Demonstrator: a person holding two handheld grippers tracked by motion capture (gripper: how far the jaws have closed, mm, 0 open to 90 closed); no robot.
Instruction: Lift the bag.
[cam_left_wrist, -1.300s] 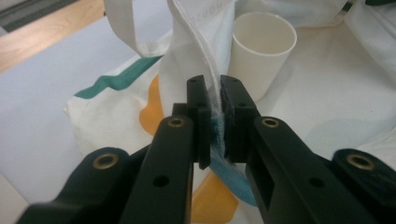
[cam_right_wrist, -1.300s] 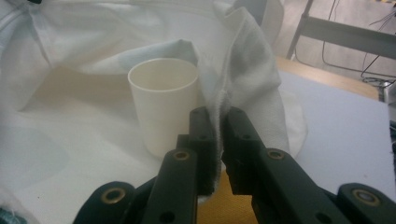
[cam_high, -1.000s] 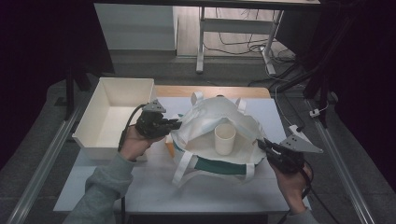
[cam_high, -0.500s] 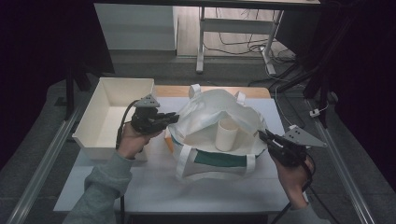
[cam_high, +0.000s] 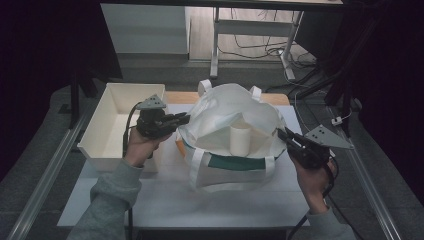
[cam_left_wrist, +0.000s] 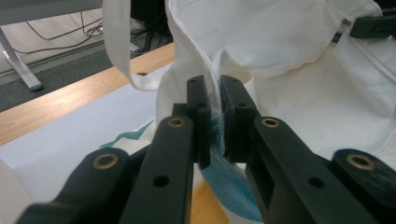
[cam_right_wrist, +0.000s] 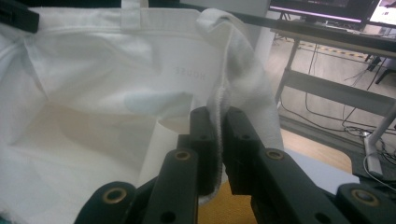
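- A white open box (cam_high: 102, 131) sits at the left edge of the surface (cam_high: 165, 200).
- A white cabinet (cam_high: 145, 27) stands far left on the floor.
- Metal desk legs (cam_high: 216, 45) and loose cables (cam_high: 260, 47) lie beyond.

white-topped table (cam_high: 150, 200) with wooden far edge, white tote bag (cam_high: 225, 172) standing mid-table, open white box (cam_high: 107, 137) at left

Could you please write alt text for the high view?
Two hand-held black grippers, left gripper and right gripper, pinch opposite rims of a white fabric tote bag, holding it open. A cream cylindrical cup stands inside; a white rectangular bin sits left.
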